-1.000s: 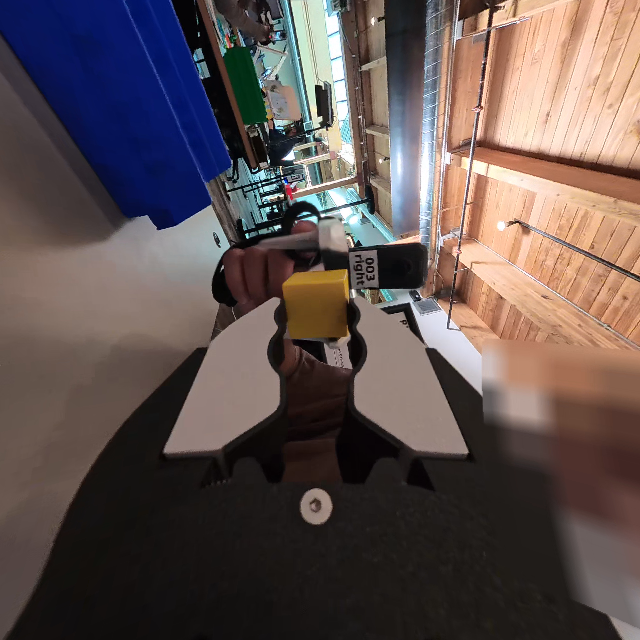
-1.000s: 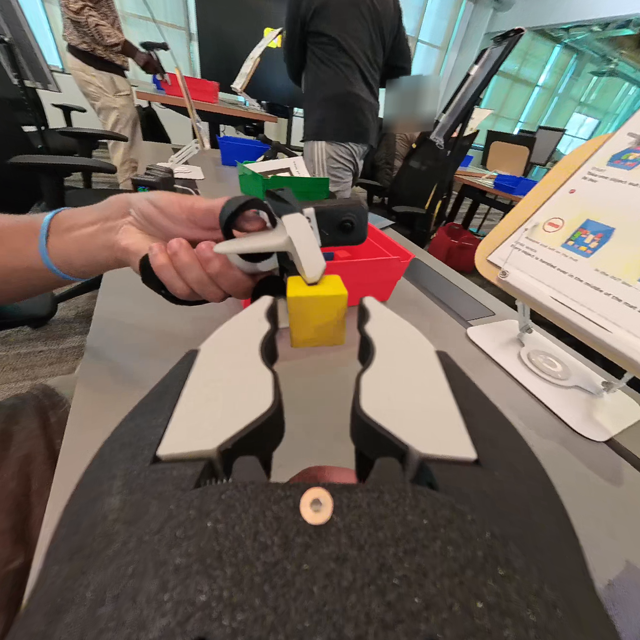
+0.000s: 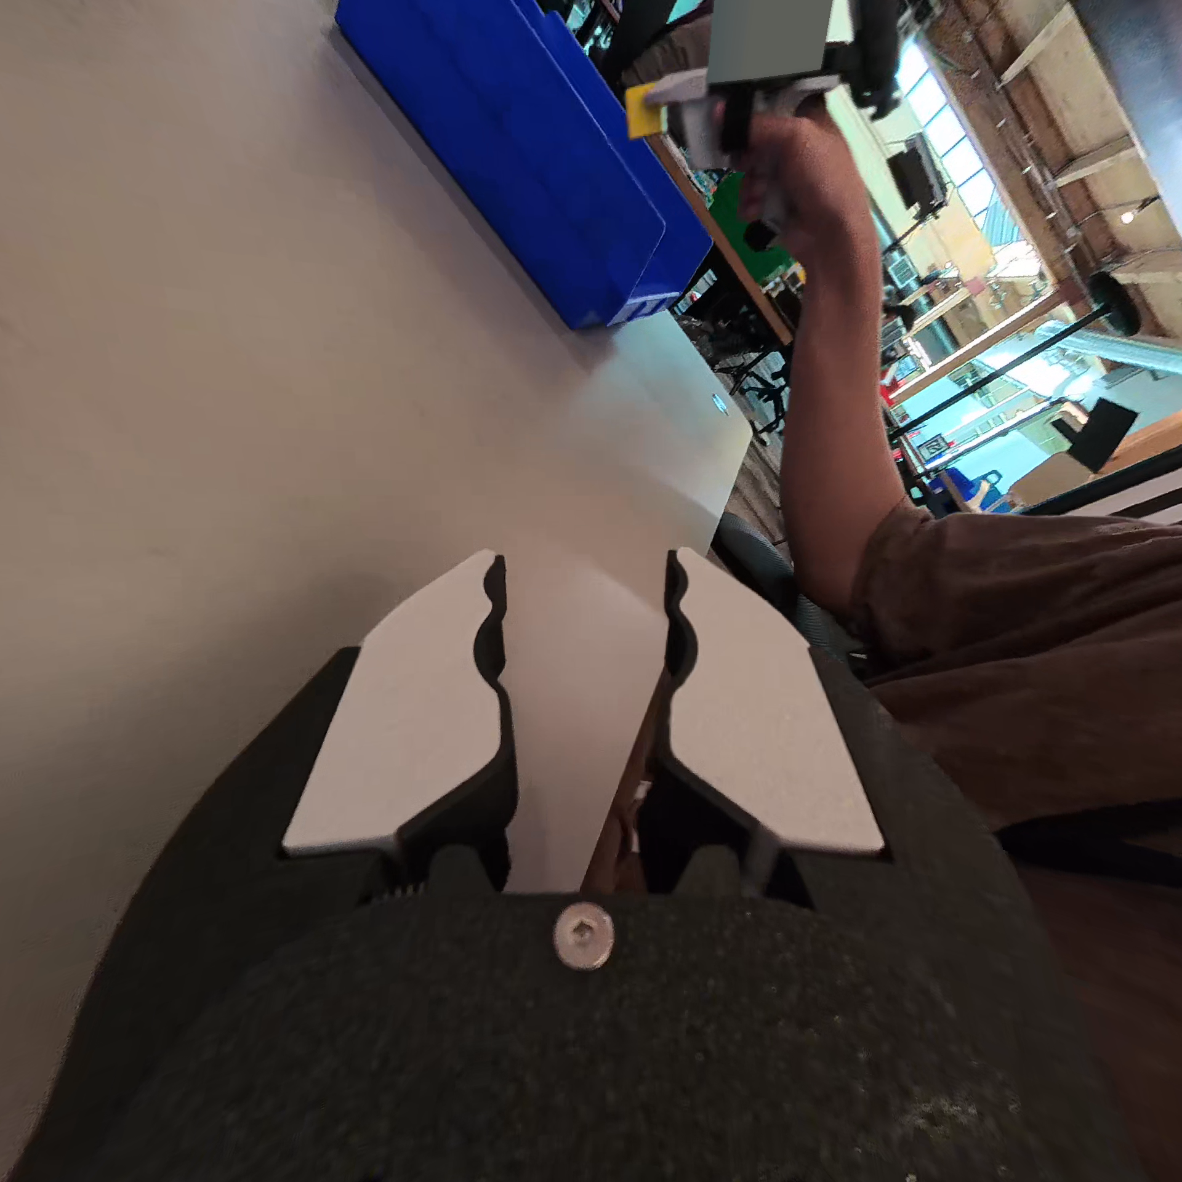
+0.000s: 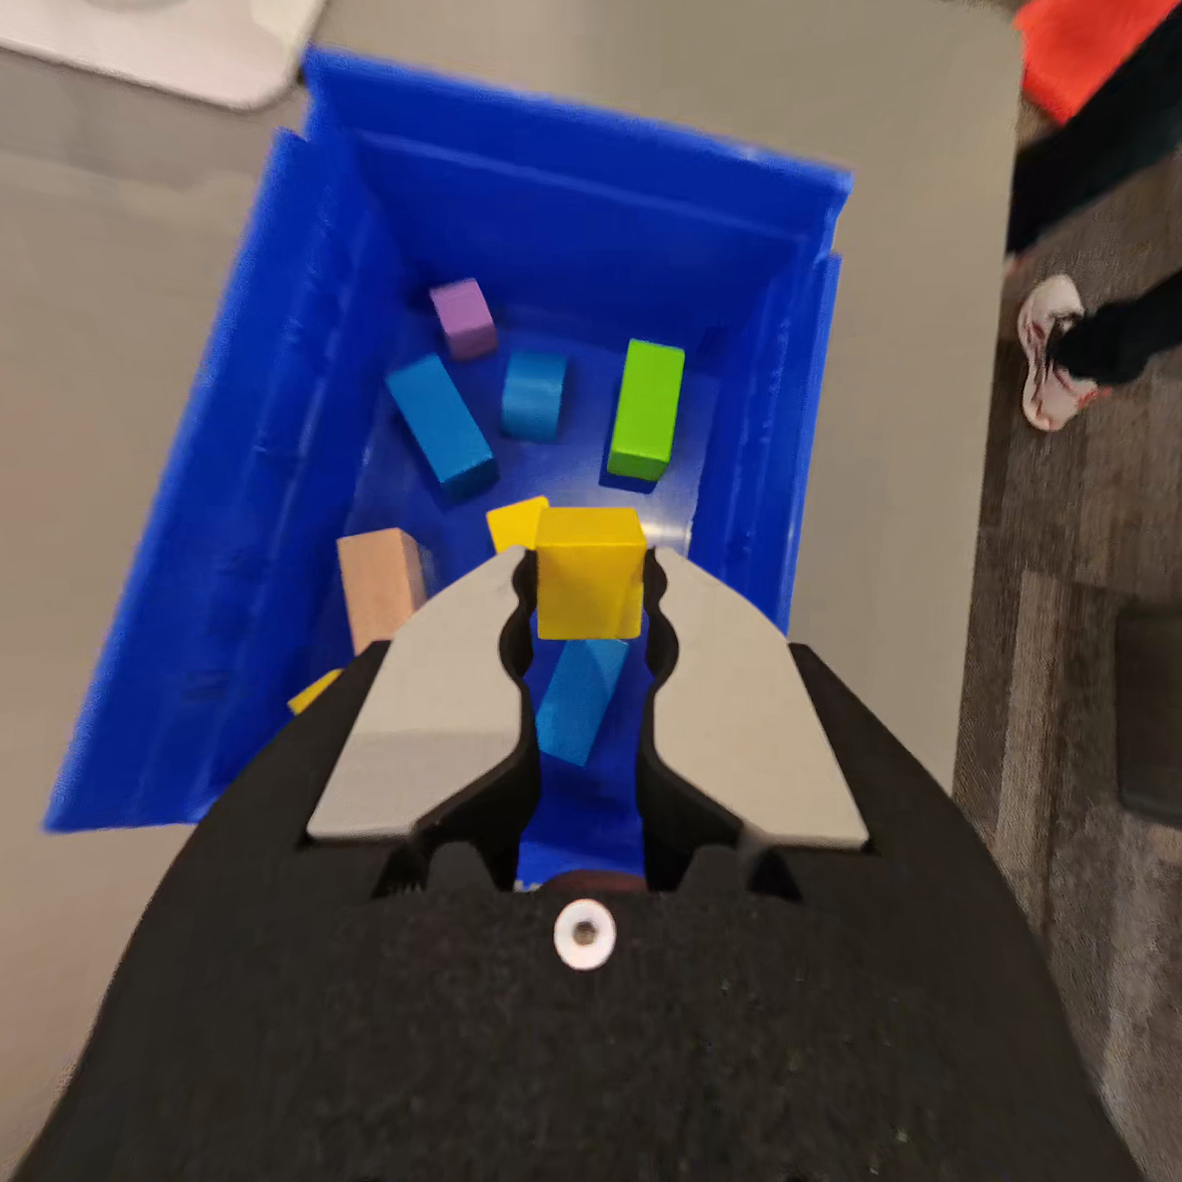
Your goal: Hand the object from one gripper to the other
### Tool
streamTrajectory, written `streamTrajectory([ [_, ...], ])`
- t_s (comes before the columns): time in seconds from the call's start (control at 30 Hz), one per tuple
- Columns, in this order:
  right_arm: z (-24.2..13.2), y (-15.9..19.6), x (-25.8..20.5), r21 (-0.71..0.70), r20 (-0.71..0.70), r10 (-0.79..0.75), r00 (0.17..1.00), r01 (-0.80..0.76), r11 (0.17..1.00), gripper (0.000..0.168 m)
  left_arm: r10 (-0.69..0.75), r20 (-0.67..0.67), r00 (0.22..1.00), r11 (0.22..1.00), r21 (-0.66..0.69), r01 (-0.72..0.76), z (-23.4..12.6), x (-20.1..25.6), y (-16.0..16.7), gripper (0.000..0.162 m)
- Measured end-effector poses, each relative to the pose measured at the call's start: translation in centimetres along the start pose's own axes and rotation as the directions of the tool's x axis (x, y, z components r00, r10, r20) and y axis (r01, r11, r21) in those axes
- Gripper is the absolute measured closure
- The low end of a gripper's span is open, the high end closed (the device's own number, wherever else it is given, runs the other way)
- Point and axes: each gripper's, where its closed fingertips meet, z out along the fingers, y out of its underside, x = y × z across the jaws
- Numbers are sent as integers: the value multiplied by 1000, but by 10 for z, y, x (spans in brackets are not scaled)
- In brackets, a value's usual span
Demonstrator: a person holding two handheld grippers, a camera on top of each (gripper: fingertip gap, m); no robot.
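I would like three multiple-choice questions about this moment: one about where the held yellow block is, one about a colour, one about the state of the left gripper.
1. Where is the yellow block?
A. above the blue bin
B. on the floor
C. between the left gripper's fingers

2. What colour is the long block lying at the right side inside the bin?
A. red
B. green
C. white

3. How is the left gripper?
A. shut on a block
B. shut, empty
C. open, empty

Answers:
1 A: the right gripper holds it over the bin's inside.
2 B: the green block lies near the right wall.
3 C: only the table shows between its fingers.
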Motion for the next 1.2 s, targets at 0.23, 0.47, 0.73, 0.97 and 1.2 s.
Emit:
streamTrajectory([
  [0.23,69,24,14,-310,-72,-96,993,69,948,136,-3,-10,1000,999,-38,2,5,-3,3,115],
  [0.47,96,34,23,-478,-84,-179,980,118,870,136,-11,-14,1000,999,-51,10,5,-3,7,114],
  [0.73,104,35,23,-487,-97,-171,981,103,868,136,-50,-40,998,998,-35,49,0,-4,4,114],
  [0.97,69,17,25,-392,-168,-217,962,137,910,121,-35,-33,999,999,-41,34,0,-4,4,114],
  [1.2,-51,-7,-65,224,-48,-215,975,220,949,122,-3,86,996,997,-80,9,-5,-21,11,113],
])
